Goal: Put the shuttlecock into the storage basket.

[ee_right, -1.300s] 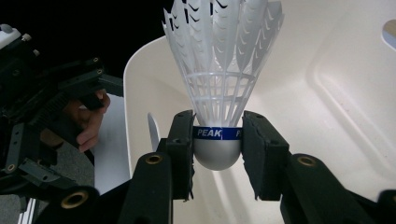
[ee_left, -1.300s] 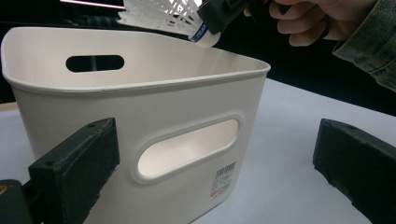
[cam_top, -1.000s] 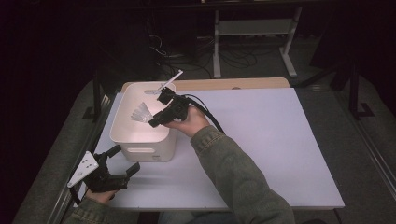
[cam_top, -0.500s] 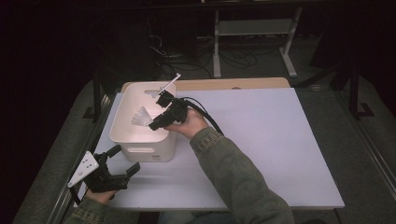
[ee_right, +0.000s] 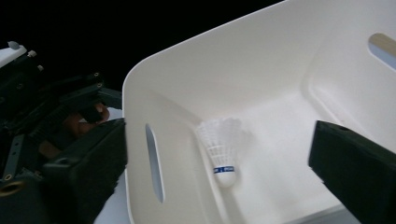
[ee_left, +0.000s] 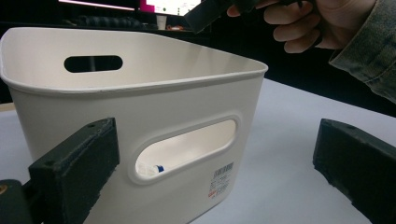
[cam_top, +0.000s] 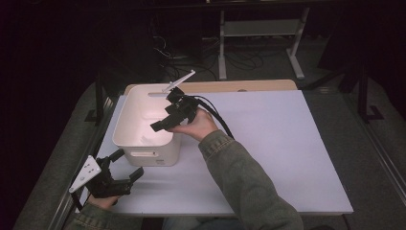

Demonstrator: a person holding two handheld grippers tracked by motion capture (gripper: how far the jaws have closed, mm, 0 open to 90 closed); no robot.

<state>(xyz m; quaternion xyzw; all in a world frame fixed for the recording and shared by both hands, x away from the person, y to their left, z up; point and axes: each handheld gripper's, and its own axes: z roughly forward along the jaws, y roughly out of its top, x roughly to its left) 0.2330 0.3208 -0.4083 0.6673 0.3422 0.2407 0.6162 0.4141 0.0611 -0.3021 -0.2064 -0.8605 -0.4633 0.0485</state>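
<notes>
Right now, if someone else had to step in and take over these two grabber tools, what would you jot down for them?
Right gripper: above the white bin, jaws have just been opening, nothing between them.
Left gripper: open, empty, near the table's front edge, facing the bin's handle cutout.
Shuttlecock: lying on the bin floor by a corner, cork end toward the camera in the right gripper view.
Done: shuttlecock dropped in.
Left: probably just lifting the right gripper clear.

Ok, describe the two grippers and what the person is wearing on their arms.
Both are black handheld tools. The left gripper carries a pale grey three-cornered plate on its side; its own view shows blocky, matte black jaws with a slightly rough face. The right gripper has the same plate sticking up behind it and thick black cables trailing back over the wrist. Both sleeves are olive-green denim-like fabric with stitched cuffs.
</notes>
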